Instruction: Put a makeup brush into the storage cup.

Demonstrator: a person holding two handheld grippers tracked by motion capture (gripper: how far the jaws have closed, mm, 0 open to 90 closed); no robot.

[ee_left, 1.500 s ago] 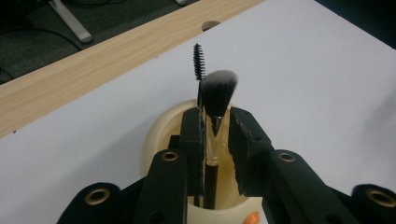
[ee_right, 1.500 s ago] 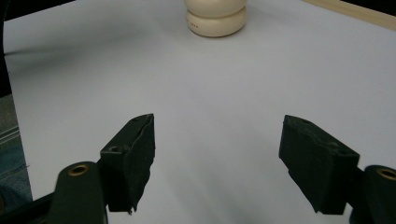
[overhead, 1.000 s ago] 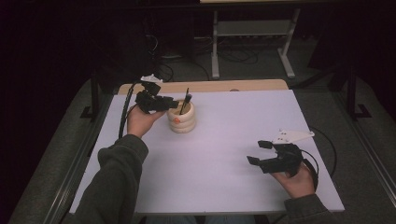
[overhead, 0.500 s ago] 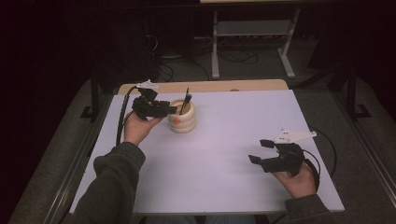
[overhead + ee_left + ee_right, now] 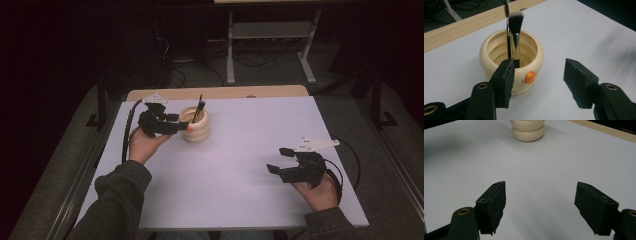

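Observation:
A cream ribbed pot [image 5: 196, 129] with an orange dot [image 5: 530, 77] stands at the table's far left. It holds a fluffy makeup brush [image 5: 516, 22] and a thin spoolie wand [image 5: 506, 7], both upright. My left gripper [image 5: 179, 125] sits just left of the pot, tips beside its wall. Its jaws have just been opening, and in the left gripper view the left gripper [image 5: 537, 75] has nothing between them. My right gripper [image 5: 279, 160] hovers open over bare table at the near right. In the right gripper view the right gripper [image 5: 540, 195] points toward the pot [image 5: 527, 130].
The white tabletop [image 5: 250, 130] has a wooden strip [image 5: 220, 93] along its far edge. A metal stand [image 5: 270, 35] and cables lie on the dark floor behind. Cables trail from both grippers.
My left gripper has drawn back a little toward the person, beside the pot, and its jaws have spread wider. The right hand has stayed put.

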